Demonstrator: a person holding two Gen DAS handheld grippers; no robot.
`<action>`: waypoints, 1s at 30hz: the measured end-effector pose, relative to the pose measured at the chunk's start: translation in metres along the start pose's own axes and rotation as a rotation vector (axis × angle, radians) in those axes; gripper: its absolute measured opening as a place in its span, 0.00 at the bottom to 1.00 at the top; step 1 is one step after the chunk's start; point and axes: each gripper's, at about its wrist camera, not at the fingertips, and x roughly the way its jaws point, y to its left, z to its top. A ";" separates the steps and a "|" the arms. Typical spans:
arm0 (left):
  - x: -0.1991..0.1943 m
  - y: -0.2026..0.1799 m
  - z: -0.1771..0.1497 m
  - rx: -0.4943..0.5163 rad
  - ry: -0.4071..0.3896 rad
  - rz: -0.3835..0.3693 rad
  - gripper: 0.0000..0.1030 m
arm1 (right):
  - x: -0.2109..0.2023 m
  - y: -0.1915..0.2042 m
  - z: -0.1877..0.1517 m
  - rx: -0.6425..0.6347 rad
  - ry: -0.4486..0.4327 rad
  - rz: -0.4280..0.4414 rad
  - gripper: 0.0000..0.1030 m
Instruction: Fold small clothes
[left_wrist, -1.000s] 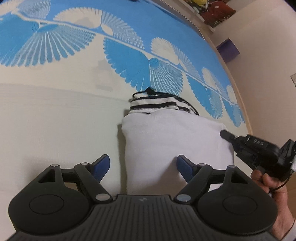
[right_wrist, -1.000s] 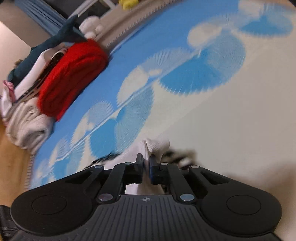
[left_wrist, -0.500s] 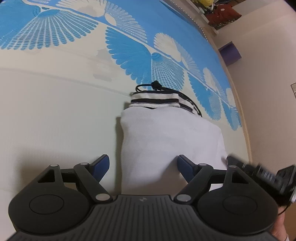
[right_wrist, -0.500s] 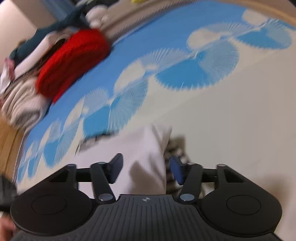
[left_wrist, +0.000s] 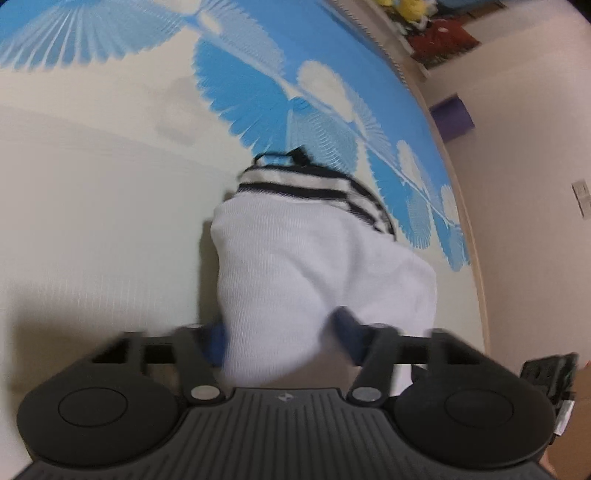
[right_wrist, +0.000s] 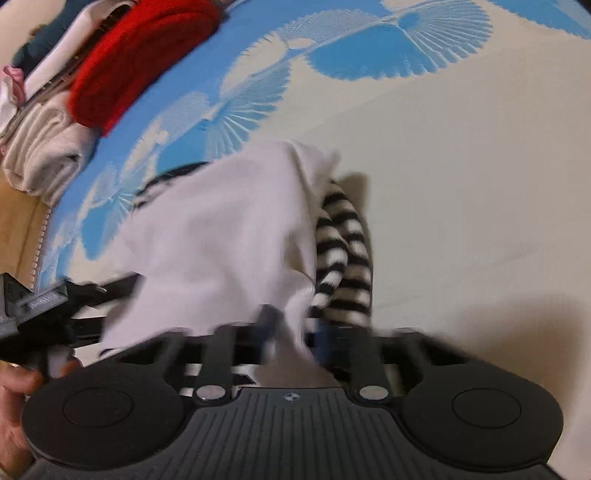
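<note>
Ahead of both your grippers spreads the mat (left_wrist: 110, 184), cream near you and blue with white fan prints farther out. On it, well ahead and to the left of your right gripper (right_wrist: 293, 332), sits a pile of folded clothes (right_wrist: 92, 92): a red piece on top, off-white ones under it. The white garment (left_wrist: 314, 266) lies directly in front of your left gripper (left_wrist: 282, 338), its near edge running back between the fingers; a striped black-and-white piece (left_wrist: 314, 184) pokes out from under its far end, with a dark cord loop just beyond. From the right wrist view the same white garment (right_wrist: 221, 236) fills the space ahead and to the left, and the striped piece (right_wrist: 343, 258) runs along its right side, touching it. Your left gripper's jaws are partly drawn in around a bunched fold of white cloth, both blue pads (left_wrist: 347, 332) blurred, so firm contact cannot be told. Your right gripper's jaws stand narrow with white cloth between them; blur hides whether they pinch it. Your left gripper's body (right_wrist: 44, 306) shows at the left edge of the right wrist view.
</note>
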 end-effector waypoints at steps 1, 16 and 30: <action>-0.006 -0.005 0.004 0.011 -0.016 -0.002 0.42 | 0.000 0.007 0.000 -0.031 -0.018 -0.018 0.09; -0.128 0.028 0.059 0.138 -0.287 0.163 0.67 | 0.047 0.113 0.038 -0.112 -0.227 0.031 0.06; -0.084 0.019 0.006 0.390 -0.037 0.390 0.64 | 0.038 0.116 0.020 -0.174 -0.172 -0.028 0.40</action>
